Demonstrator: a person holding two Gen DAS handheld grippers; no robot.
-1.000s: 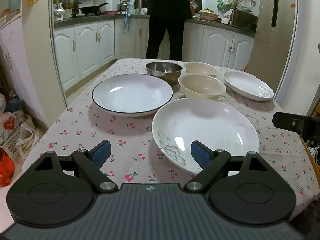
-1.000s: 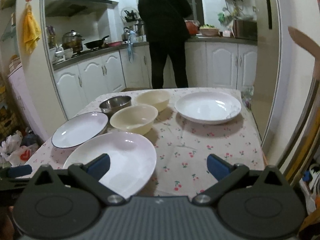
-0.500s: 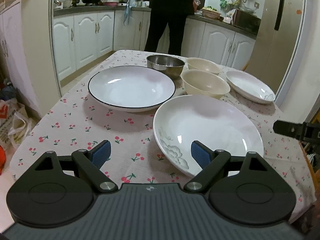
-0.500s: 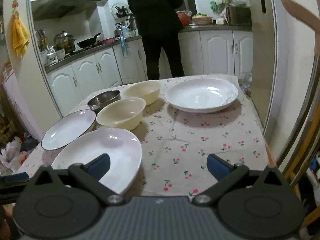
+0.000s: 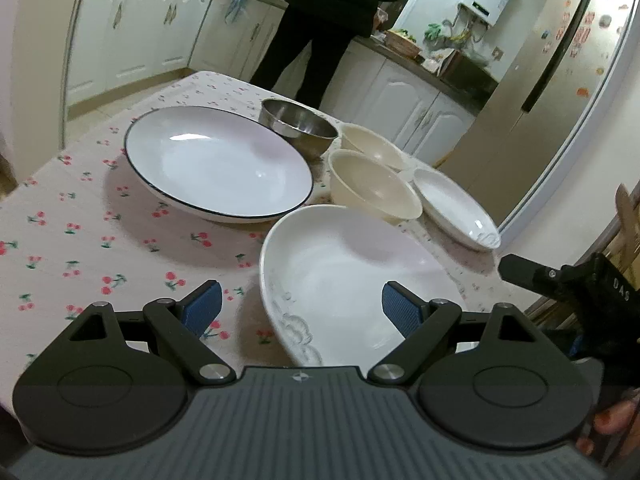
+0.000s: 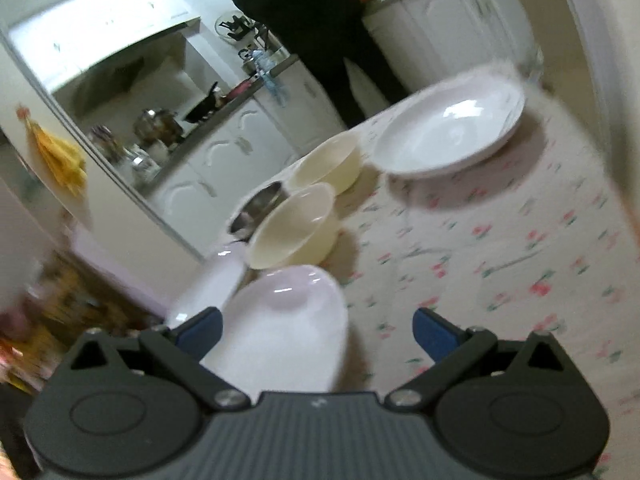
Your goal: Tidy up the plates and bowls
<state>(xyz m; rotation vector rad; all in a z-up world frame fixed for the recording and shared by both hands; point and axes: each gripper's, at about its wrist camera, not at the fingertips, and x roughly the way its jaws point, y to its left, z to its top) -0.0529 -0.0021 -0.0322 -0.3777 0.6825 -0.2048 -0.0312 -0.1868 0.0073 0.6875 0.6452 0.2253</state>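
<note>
On the cherry-print tablecloth (image 5: 100, 248) a white plate with a grey cloud pattern (image 5: 352, 280) lies nearest. My left gripper (image 5: 300, 308) is open just in front of it, its right pad over the plate's near rim. Behind stand a black-rimmed white plate (image 5: 216, 168), a steel bowl (image 5: 298, 126), two cream bowls (image 5: 372, 188) (image 5: 372, 146) and a second white plate (image 5: 456, 208). My right gripper (image 6: 316, 328) is open and empty, low over the near plate (image 6: 288, 320). The cream bowls (image 6: 292, 228) (image 6: 326, 166) and the far plate (image 6: 452, 132) lie beyond it.
A person in dark clothes (image 5: 332, 20) stands at the kitchen counter past the table's far end. White cabinets (image 5: 132, 36) line the left, a refrigerator (image 5: 552, 92) the right. The right gripper's body (image 5: 568, 284) juts in at the left wrist view's right edge, with a fingertip (image 5: 612, 420) below it.
Both grippers have moved forward and lower toward the near white plate and tilted, the dishes now looming larger. The right wrist view is motion-blurred. No dish has shifted.
</note>
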